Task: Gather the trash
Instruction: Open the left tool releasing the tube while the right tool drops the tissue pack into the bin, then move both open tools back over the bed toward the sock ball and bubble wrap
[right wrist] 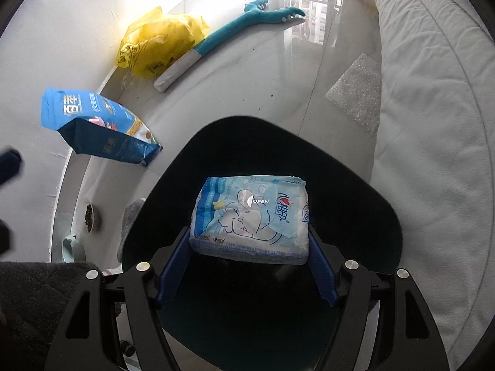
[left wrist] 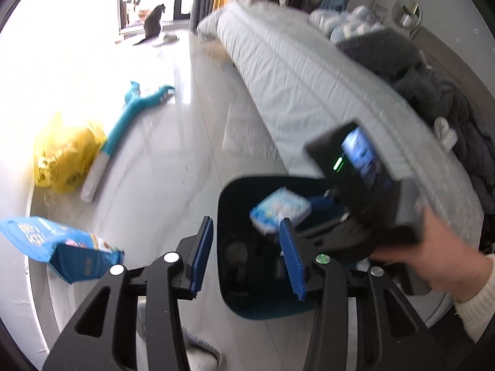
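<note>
A soft pack of tissues (right wrist: 250, 219), pale blue and white with a cartoon print, hangs over the mouth of a dark teal bin (right wrist: 355, 201). My right gripper (right wrist: 249, 232) is shut on it, one blue pad against each side. In the left wrist view the same pack (left wrist: 278, 208) shows above the bin (left wrist: 229, 204), with a hand holding the right gripper's body (left wrist: 355, 185). My left gripper (left wrist: 246, 225) hovers over the bin's near rim, open, with nothing between its fingers.
A blue pet-food bag (right wrist: 99, 126) lies left of the bin by the wall. A yellow plastic bag (right wrist: 161, 43), a teal plush toy (right wrist: 235, 31) and a bubble-wrap sheet (right wrist: 355, 92) lie on the floor. The bed (right wrist: 433, 123) runs along the right. A cat (left wrist: 154, 21) sits far off.
</note>
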Motion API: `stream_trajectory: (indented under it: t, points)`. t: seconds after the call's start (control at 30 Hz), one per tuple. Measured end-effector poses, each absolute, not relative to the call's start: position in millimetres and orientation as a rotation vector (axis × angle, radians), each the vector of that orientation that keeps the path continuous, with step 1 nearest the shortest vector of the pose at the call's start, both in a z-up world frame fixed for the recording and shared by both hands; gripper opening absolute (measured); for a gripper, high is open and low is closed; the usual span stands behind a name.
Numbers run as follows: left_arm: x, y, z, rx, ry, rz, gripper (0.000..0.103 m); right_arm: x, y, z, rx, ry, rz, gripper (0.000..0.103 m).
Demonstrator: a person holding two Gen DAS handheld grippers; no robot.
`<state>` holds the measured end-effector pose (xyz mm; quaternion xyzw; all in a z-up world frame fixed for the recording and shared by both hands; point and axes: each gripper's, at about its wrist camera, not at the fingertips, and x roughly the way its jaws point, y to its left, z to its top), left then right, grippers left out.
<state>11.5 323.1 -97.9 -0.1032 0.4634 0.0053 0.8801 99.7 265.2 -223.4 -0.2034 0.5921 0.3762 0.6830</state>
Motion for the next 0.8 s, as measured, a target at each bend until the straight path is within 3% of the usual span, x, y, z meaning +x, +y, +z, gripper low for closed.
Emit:
stream_trajectory:
  t: [0.3,0.43,0.8]
  points:
    - [10.0,321.5,-48.2,-0.228,0.777,0.036,0.059,89.5,263.2,-225.4,-0.547,1.331,0.841,0.074]
    - [8.9,321.6,-35.8,-0.259,0.732,0.037,0.068,89.2,256.7,-221.0,-0.545,1.325,0.841,0.078]
    - [16.9,305.4,-6.6,-0.266,0.635,0.071,0.078,82.2,236.3,-193.8,-0.516,1.277,0.900,0.084]
